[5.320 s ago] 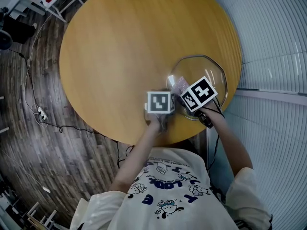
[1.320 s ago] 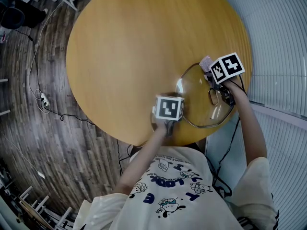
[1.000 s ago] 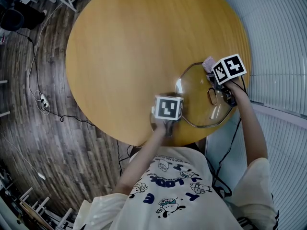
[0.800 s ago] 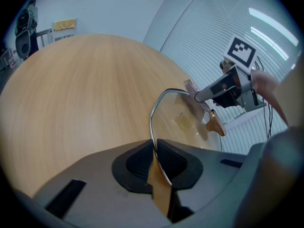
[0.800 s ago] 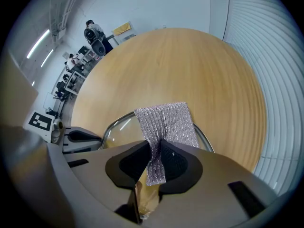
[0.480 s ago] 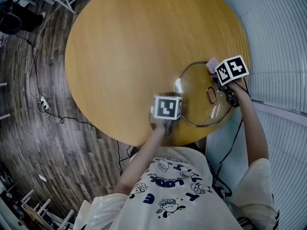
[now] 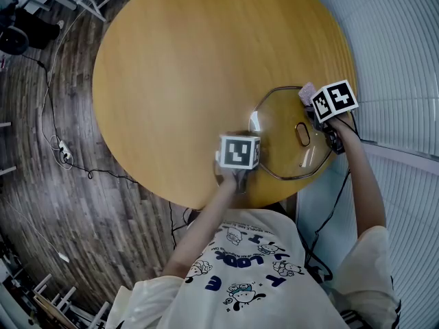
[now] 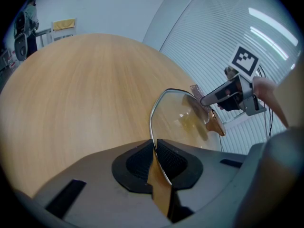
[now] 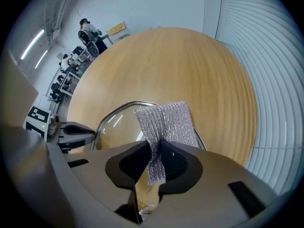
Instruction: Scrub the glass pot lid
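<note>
My left hand-held gripper (image 8: pixel 155 158) pinches the near rim of the glass pot lid (image 7: pixel 281 139) on the counter (image 7: pixel 178 67). My right hand-held gripper (image 9: pixel 156 163) squeezes a scrub cloth (image 9: pixel 166 122) at its far rim.

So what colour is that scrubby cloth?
Silvery grey knitted mesh; the scrubbing cloth shows best in the right gripper view.

White T-shirt (image 7: pixel 254 279) with blue cartoon print, black cable (image 7: pixel 322 218) trailing from right tongs (image 9: pixel 156 150).
</note>
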A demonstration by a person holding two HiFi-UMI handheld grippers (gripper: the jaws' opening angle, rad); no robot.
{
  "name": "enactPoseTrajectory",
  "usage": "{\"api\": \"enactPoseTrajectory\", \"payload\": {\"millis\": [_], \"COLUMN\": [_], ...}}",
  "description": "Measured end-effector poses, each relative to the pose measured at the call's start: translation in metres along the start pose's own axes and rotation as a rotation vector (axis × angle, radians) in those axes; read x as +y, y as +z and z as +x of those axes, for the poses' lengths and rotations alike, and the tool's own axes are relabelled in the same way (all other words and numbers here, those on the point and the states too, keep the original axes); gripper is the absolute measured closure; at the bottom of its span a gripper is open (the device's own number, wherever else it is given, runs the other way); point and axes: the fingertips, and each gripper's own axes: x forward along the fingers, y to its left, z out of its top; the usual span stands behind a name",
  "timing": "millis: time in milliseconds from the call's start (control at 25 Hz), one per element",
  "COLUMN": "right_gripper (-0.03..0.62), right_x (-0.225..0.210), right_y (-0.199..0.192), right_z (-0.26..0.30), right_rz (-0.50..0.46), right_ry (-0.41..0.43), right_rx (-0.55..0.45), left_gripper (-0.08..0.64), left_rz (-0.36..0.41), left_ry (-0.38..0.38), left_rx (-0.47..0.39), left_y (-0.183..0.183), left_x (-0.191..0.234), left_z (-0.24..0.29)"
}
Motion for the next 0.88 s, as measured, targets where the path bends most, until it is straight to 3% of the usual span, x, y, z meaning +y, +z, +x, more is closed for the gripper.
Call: {"api": "enactPoseTrajectory", "payload": {"millis": [880], "right_gripper": [0.52], "right_x": [-0.018], "right_y": [-0.031], "right_z": [-0.004], "right_rz": [0.051], "right_ry": [-0.027], "right_rx": [0.004], "left_gripper": [0.528], "left_rz": [-0.005], "left_ry": [0.006], "left_rx": [-0.007], "left_y": [0.001], "left_x": [-0.002], "left_z": [0.005]}}
